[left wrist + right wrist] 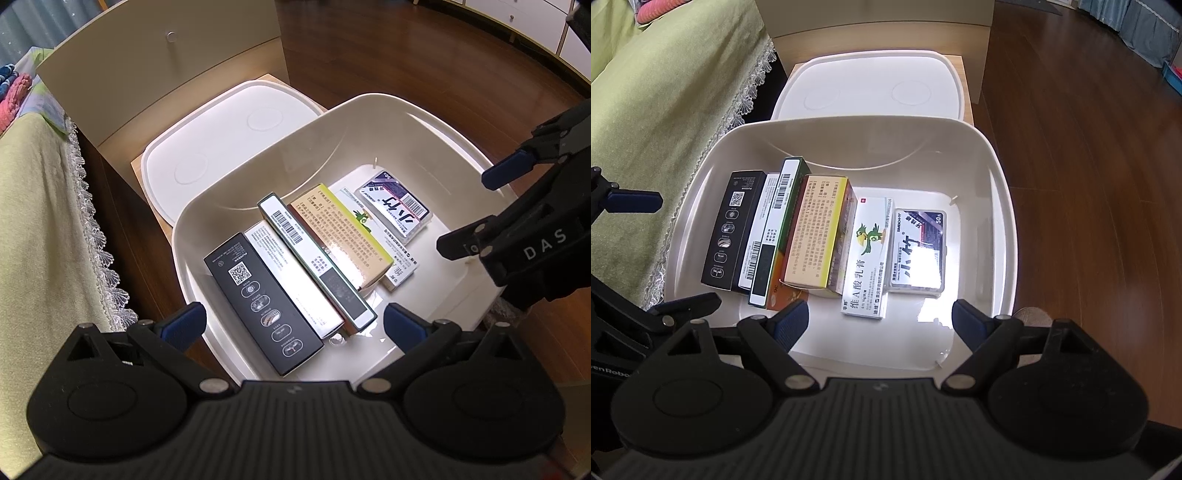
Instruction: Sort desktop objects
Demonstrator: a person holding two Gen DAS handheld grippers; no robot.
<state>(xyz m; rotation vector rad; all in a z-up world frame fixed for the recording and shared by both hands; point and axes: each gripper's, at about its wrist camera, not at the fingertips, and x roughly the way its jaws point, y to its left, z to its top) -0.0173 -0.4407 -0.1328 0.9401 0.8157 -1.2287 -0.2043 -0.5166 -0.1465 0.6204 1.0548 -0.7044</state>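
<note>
Over the white bin (pixel 1004 206), both grippers spread wide, holding nothing.
Orange box (pixel 785 297) mostly hidden under green-edged box (pixel 775 236) (label unreadable); left gripper (pixel 293 325), right gripper (pixel 881 323).

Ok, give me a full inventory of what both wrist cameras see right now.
storage bin: 1, cream, open, holds all the boxes
bin lid: 1, white, flat on the wooden stand behind the bin
black box: 1, black with QR code, far left of the row
white barcode box: 1, white, beside the black box
green-edged box: 1, white and green, next right
yellow box: 1, tan and yellow, atop the row's middle
ointment box: 1, white with green bird, flat
toothpick case: 1, clear, flat, far right
bedspread: 1, green, lace-edged, left
left gripper: open, empty
right gripper: open, empty
</note>
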